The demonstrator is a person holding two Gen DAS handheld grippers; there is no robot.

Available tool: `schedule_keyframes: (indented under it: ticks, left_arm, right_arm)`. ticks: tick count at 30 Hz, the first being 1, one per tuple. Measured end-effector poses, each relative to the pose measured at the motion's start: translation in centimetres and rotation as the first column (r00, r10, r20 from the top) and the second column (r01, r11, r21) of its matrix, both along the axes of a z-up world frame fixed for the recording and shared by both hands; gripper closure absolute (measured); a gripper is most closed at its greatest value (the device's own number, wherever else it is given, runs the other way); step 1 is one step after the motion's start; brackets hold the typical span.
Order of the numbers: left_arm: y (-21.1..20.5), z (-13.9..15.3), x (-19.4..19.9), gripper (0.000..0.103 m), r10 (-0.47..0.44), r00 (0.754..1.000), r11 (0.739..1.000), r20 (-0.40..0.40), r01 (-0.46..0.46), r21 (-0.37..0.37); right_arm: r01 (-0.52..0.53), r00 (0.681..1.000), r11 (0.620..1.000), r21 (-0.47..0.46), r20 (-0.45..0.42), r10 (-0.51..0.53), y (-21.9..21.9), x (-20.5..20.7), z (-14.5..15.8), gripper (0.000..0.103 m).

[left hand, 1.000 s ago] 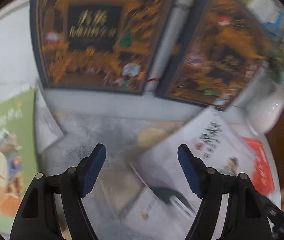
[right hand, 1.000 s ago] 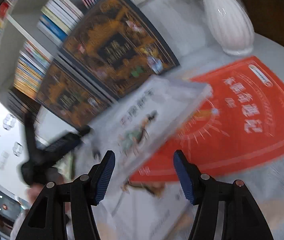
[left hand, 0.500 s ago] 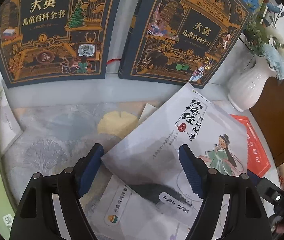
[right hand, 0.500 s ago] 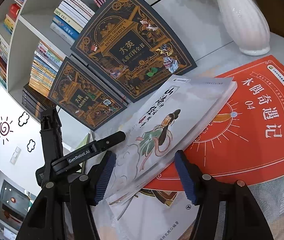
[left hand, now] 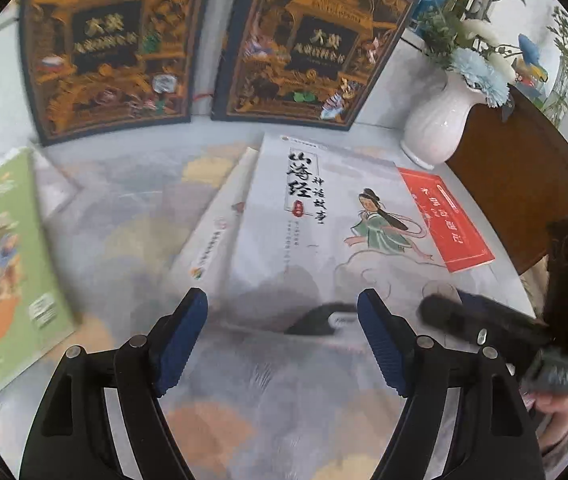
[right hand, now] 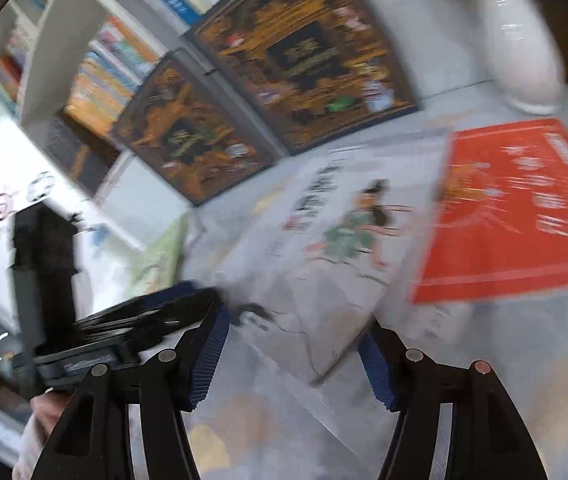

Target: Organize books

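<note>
White book (left hand: 323, 232) lies flat, green-robed figure on its cover.

The two standing books (left hand: 112, 52) are dark navy with ornate gold patterning. One flat book (left hand: 323, 232) is pale grey with a green-robed figure, another (left hand: 447, 220) red, a third (left hand: 0, 256) green; the vase (left hand: 435, 120) is white.

Even, bright indoor light with soft shadows. The right wrist view is heavily motion-blurred; the left wrist view blurs toward its upper left. Fisheye edges curve, corners black.
</note>
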State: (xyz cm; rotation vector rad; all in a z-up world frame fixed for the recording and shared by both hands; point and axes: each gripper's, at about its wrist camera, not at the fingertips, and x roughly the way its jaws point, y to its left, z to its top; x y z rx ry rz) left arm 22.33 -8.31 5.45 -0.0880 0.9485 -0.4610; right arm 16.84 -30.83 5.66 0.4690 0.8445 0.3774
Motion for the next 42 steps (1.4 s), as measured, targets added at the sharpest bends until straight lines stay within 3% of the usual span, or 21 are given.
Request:
schedule_keyframes:
  ticks: [3,7,14,16,18,21,27,31,35,42]
  left_arm:
    - [1.1,0.8,0.4,0.028,0.049,0.999,0.999,0.017,-0.049,0.002]
    - [0.5,0.2,1.8,0.028,0.073,0.997,0.996,0.035,-0.075,0.047]
    - [-1.7,-2.5,3.4,0.028,0.035,0.999,0.995,0.013,-0.036,0.098]
    - [-2.5,-2.6,3.2,0.028,-0.001,0.999,0.993,0.041,-0.004,0.121]
    - [-3.2,-2.5,2.8,0.024,-0.051,0.998,0.994,0.035,0.047,0.093]
    - [-3.9,-2.3,2.1,0.025,-0.060,0.997,0.988,0.046,0.053,0.148]
    - [-1.5,-1.7,0.7,0.026,-0.038,0.999,0.998,-0.002,0.038,0.050]
    - [0.5,-0.9,-3.1,0.026,-0.014,1.000,1.000,-0.022,0.014,0.000]
    - [2.0,-0.4,-8.6,0.026,0.001,0.998,1.000,-0.056,0.000,0.013]
    - [4.7,-1.5,-22.2,0.026,-0.113,0.992,0.990,-0.064,0.118,0.077]
  right_arm:
    - [0.088,0.996,0.994,0.065,-0.023,-0.086,-2.8,-1.2,0.0,0.041]
    - [0.088,0.995,0.993,0.085,-0.060,-0.083,-3.9,-0.4,-1.3,0.041]
    - [0.060,0.998,0.998,0.012,-0.033,-0.059,-2.9,1.0,-1.1,0.041]
    - [0.031,0.999,1.000,0.002,-0.029,-0.031,-2.3,1.3,-1.2,0.041]
    - [0.008,1.000,1.000,-0.007,-0.030,-0.008,-1.8,1.4,-1.2,0.040]
    - [0.003,0.999,0.998,-0.067,-0.033,-0.005,-1.3,1.5,-0.8,0.040]
    - [-0.035,0.998,0.995,-0.089,-0.057,0.030,-0.3,0.1,-0.4,0.040]
    - [-0.067,0.996,0.991,-0.116,-0.068,0.059,1.2,-2.1,0.0,0.040]
    - [-0.113,0.992,0.985,-0.127,-0.071,0.105,2.8,-5.5,0.0,0.040]
    - [-0.275,0.957,0.953,-0.132,-0.136,0.257,5.4,-15.0,-1.4,0.039]
